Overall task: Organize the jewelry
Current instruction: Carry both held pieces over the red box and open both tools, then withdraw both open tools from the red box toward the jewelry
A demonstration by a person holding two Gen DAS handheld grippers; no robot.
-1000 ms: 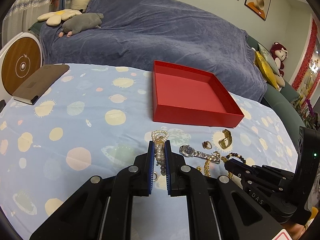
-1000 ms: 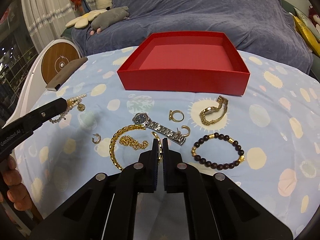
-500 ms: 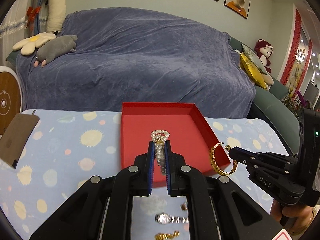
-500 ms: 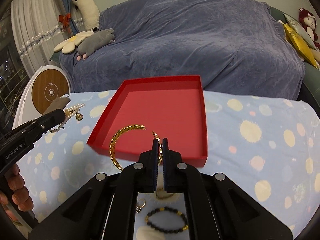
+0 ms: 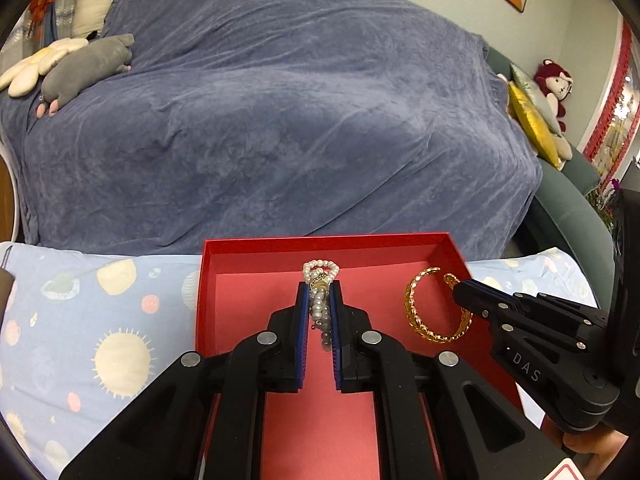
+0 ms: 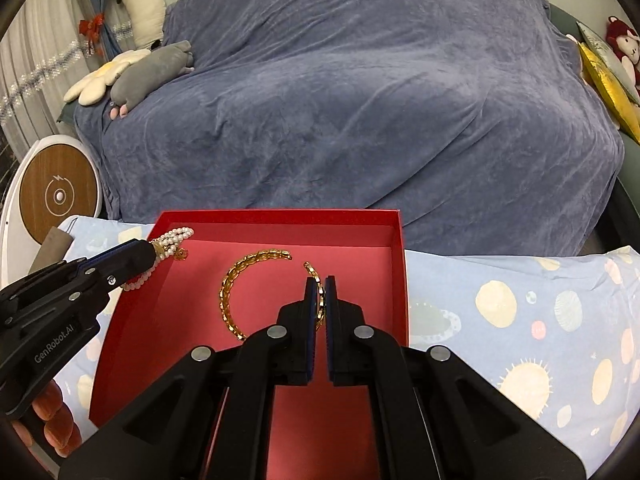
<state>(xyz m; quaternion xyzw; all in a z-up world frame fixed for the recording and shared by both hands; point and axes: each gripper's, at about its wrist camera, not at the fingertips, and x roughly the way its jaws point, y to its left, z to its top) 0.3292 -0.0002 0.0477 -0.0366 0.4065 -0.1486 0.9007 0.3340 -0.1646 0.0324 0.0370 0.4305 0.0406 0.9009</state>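
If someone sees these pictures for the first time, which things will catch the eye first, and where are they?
The bright red box on the spotted tablecloth stands out most. Over it, the left gripper pinches a pearl bracelet and the right gripper a gold chain bracelet. Behind the table, a blue-covered sofa fills the background.

the box (image 5: 208, 292) sits on the table cloth (image 5: 100, 320), with the covered sofa (image 5: 280, 120) behind it. the left gripper (image 5: 319, 292) hangs over the middle of the box, the pearl bracelet (image 5: 320, 276) caught between its jaws; to its right the right gripper (image 6: 319, 292) hangs over the same box, clamped on the chain bracelet (image 6: 232, 292) (neither bracelet clearly touches the box floor). plush toys (image 6: 140, 68) lie on the sofa's left end, cushions (image 5: 532, 120) on its right. a round device (image 6: 60, 196) stands left of the table.
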